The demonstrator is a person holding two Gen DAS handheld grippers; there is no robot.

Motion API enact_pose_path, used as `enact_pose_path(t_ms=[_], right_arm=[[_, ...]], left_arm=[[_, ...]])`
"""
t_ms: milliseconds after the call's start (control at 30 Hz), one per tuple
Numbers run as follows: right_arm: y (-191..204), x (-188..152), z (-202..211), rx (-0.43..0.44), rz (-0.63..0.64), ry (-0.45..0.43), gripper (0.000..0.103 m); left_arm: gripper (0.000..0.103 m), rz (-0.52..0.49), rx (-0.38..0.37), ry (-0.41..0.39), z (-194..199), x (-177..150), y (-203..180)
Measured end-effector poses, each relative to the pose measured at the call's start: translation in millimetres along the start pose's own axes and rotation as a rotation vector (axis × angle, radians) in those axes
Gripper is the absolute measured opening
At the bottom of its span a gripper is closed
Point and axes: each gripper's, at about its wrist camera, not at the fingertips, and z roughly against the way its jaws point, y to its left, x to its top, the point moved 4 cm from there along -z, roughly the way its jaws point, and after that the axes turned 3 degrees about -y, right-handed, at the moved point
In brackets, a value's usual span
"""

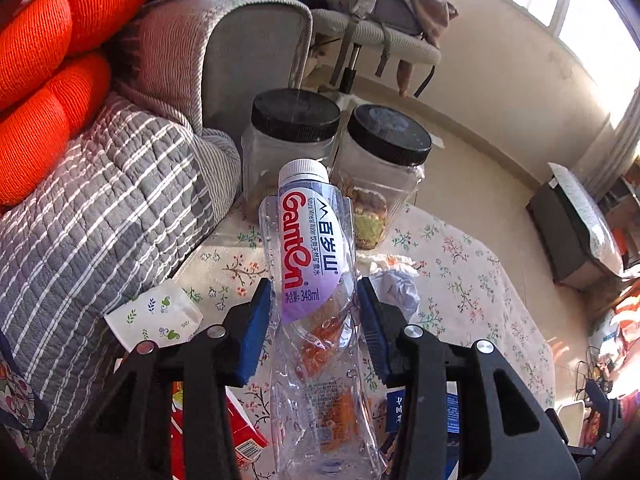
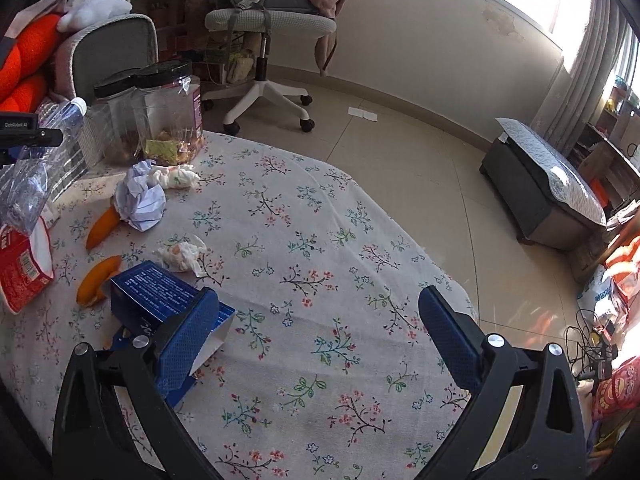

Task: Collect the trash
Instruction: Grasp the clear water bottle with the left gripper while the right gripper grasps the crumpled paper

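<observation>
Left tool (image 1: pixel 316 320) clamped on crumpled Ganten water bottle (image 1: pixel 316 280); right tool (image 2: pixel 320 328) spread apart above the worktop (image 2: pixel 320 240).

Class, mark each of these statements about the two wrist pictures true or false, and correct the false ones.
1. The left claw has a clear plastic water bottle between its fingers. True.
2. The bottle's cap is off. False: a white cap sits on its neck.
3. The right claw grips the blue box. False: its fingers stand wide apart over the flowered tablecloth, with only the left finger beside the box.
4. Two jars with black lids stand at the far edge of the table. True.
5. Crumpled paper lies on the tablecloth. True.
6. The office chair is empty. False: clothes are heaped on it.
</observation>
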Motion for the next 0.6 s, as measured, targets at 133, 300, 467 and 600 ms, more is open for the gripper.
enact_pose_path(t_ms=[133,300,467,600], right_arm=[[58.5,38.8,-34.9,0.114,0.022,0.054,0.096],[111.4,66.9,-82.5,0.211,-0.042,0.166,0.092],[134.0,71.5,-118.4,0.217,-0.103,0.236,0.087],[136.8,69.7,-140.8,0.236,-0.162,0.286,0.066]], left_arm=[[0.043,0.008,-0.047,-0.079,12.9,13.7,0.5],[0.043,0.096,-0.069,-0.051,9.3,21.6,23.1],[0.043,0.083,-0.062,-0.078,14.7,30.9,33.1],[0.043,0.091,-0.078,-0.055,9.9,31.6,35.7]])
